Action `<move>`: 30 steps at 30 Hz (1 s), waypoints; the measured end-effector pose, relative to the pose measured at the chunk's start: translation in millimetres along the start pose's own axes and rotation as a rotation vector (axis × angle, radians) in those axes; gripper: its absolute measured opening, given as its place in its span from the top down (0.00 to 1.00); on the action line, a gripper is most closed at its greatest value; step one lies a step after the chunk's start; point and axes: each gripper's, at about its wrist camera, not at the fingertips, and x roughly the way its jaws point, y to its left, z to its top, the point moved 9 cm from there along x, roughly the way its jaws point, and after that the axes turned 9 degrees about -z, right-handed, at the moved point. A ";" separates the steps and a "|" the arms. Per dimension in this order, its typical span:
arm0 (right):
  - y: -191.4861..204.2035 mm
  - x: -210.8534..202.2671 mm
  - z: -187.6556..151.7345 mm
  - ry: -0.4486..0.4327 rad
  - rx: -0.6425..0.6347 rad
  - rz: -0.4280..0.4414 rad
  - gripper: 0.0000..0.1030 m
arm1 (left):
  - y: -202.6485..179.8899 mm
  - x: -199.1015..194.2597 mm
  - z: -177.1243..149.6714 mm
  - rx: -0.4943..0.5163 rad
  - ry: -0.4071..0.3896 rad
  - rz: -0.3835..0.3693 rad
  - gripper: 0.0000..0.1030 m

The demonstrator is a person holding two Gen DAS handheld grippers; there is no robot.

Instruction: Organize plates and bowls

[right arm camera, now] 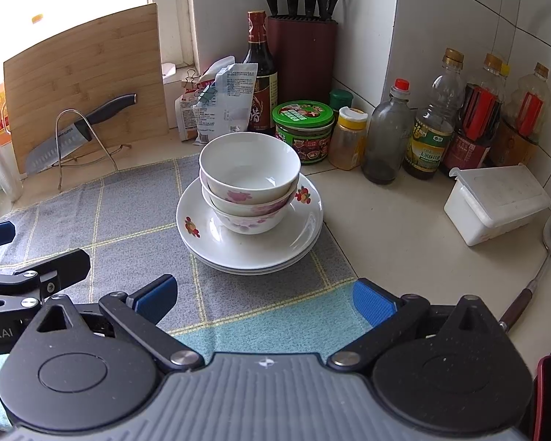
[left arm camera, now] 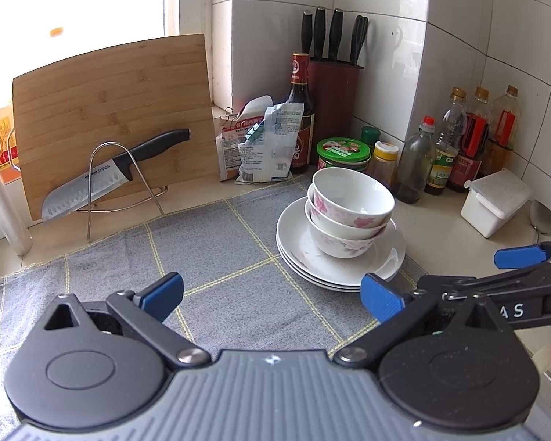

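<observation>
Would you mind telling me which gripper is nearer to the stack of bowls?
Right, though only slightly. The right gripper sits open almost straight in front of the stack of bowls; the left gripper, also open, is off to the stack's left.

White-tiled corner walls [right arm camera: 440, 18], bright window [left arm camera: 73, 3], beige countertop [right arm camera: 404, 228].

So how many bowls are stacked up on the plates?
3 white flowered ceramic bowls, nested in one stack: the top bowl, the middle bowl and the bottom bowl, which sits on the stack of white plates. None seems hidden.
</observation>
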 end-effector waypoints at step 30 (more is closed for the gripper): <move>-3.1 -2.4 1.7 -0.002 -0.003 -0.019 0.00 | -0.3 0.2 -0.7 -0.003 0.002 0.000 0.01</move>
